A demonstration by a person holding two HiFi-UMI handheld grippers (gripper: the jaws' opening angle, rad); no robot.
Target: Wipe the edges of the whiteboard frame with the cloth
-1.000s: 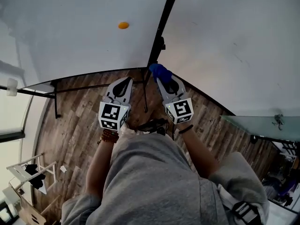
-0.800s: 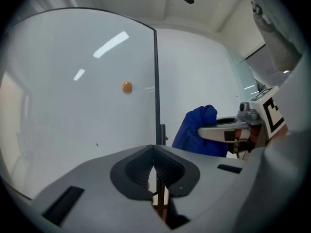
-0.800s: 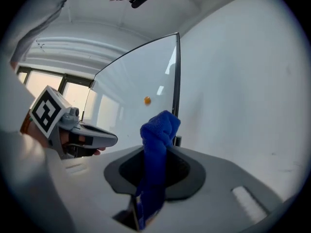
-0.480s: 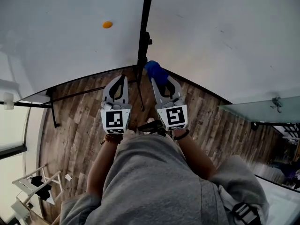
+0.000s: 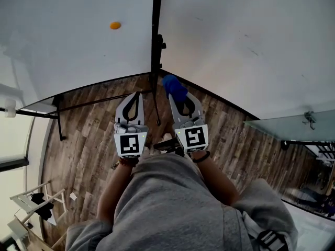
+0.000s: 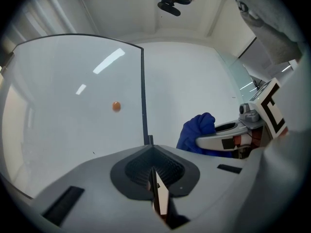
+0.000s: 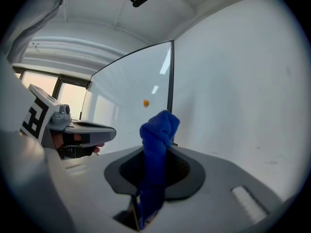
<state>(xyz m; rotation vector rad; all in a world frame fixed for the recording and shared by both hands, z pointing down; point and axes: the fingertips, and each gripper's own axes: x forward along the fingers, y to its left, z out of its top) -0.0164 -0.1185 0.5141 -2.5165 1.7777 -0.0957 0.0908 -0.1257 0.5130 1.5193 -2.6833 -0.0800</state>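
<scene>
1. Wooden floor (image 5: pixel 84 140) lies under us, and a whiteboard (image 5: pixel 68 51) stands in front.
2. We pinch the blue cloth (image 5: pixel 174 87) tight in our right gripper (image 5: pixel 179 94), close to the black frame (image 5: pixel 155 35).
3. Our left gripper (image 5: pixel 135 95) is squeezed closed on nothing, just beside it.
4. An orange dot (image 5: pixel 115 25) sits on the whiteboard.

Left gripper (image 6: pixel 154 171): 6 o'clock, jaws closed together, nothing between them.
Whiteboard (image 6: pixel 63 130): 9 to 11 o'clock, glare streaks.
Frame edge (image 6: pixel 143 96): dark vertical bar, centre.
Orange dot (image 6: pixel 116 106): on the board, just left of the bar.
Right gripper (image 6: pixel 206 142): 4 o'clock, blue cloth (image 6: pixel 197 127) bunched at its tip.
</scene>
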